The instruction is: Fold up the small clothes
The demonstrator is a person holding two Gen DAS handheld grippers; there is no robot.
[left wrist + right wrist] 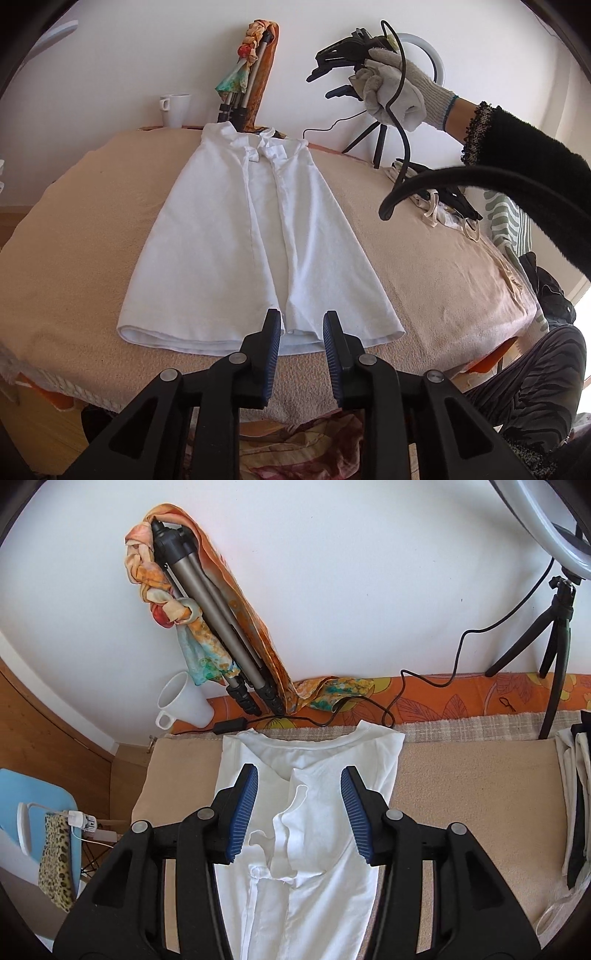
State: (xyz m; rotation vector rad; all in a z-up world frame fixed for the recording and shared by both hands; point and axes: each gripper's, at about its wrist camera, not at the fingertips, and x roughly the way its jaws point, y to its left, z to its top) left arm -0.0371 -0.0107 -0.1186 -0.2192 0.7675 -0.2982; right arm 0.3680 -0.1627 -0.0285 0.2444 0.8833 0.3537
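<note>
The white shirt (255,236) lies flat on the table (443,266), sides folded in, collar at twelve o'clock. The left gripper (301,325) is narrowly parted over the hem; the right gripper (299,782) is half-open and empty above the collar. A one-layer pinch would likely undo the side folds.

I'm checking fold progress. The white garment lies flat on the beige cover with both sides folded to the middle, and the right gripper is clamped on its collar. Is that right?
Not quite. The right gripper is not clamped on anything: the right wrist view shows its jaws apart above the white garment, nothing pinched. The rest holds: the garment lies flat on the beige cover, sides folded to the middle.
</note>
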